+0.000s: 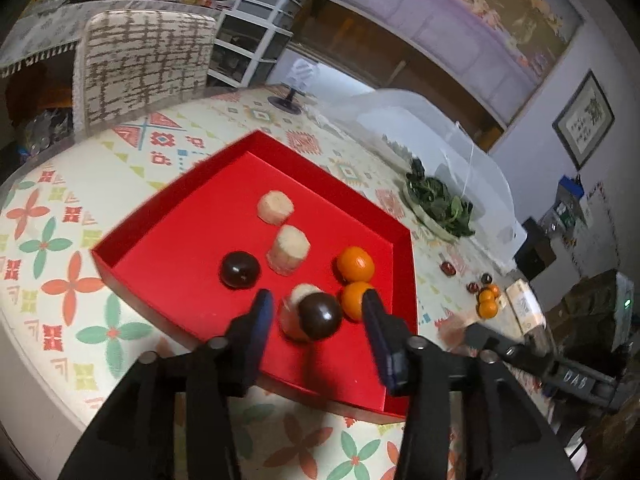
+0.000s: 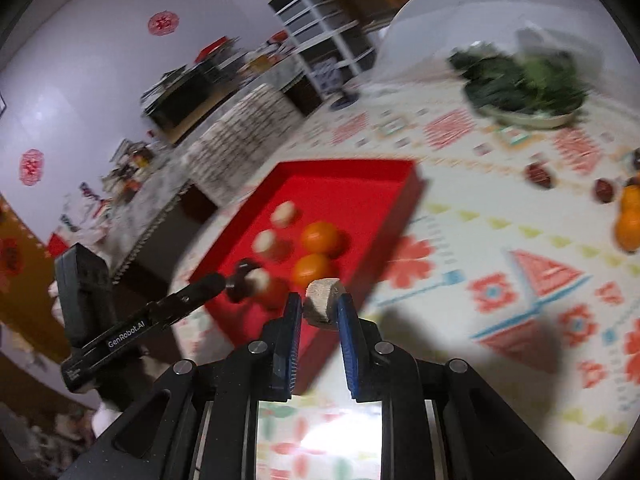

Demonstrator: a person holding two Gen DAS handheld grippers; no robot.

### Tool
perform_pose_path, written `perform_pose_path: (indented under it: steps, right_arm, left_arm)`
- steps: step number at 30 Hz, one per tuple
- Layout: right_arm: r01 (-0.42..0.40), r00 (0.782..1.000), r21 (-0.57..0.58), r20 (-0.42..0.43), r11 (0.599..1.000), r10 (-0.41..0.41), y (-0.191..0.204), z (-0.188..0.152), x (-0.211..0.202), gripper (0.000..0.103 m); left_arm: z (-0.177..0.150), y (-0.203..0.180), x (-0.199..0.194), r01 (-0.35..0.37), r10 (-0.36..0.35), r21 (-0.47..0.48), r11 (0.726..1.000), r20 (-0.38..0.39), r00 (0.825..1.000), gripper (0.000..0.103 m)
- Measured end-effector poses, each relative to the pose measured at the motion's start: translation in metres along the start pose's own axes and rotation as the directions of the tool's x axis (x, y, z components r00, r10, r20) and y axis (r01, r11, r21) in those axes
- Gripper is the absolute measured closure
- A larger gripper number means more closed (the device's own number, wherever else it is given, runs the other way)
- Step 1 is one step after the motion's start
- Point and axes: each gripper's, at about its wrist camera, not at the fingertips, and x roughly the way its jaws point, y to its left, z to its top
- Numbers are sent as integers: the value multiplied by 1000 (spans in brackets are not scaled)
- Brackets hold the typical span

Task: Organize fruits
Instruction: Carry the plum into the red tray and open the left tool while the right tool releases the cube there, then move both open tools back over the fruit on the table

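While red tray [image 1: 132, 248] holds fruit | left jaws apart | right jaws grip beige chunk [image 2: 321, 300]

- The red tray [image 1: 160, 240] looks like matt card or thin board, smooth, with no shine.
- The tabletop [image 1: 80, 184] carries a printed cover, smooth with a faint sheen.
- Both dark round fruits, one [image 1: 240, 270] in the tray and another [image 1: 320, 316] between the left tongs [image 1: 316, 304], have glossy skins with bright highlights.
- The oranges [image 1: 355, 264] have a dimpled, slightly shiny peel.
- The pale beige chunks [image 1: 275, 207] look rough and fibrous, matt.
- The left tongs are matt black plastic with blue ribbed pads [image 1: 262, 312] and metal pivot pins.
- The right tongs [image 2: 319, 304] look the same.
- The chair back [image 1: 144, 64] is coarse woven cloth.
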Motion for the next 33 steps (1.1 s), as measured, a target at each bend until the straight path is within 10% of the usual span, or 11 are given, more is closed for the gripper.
perform_pose_path:
  steps: [18, 33]
  right_arm:
    - [5, 998, -63, -56, 998, -9, 34, -6, 47, 70]
    - [121, 991, 28, 56, 992, -122, -34, -12, -28, 46]
  left_arm:
    - [12, 34, -24, 2, 4, -138, 990, 41, 999, 35]
    - [4, -53, -22, 83, -83, 58, 995, -4, 997, 20]
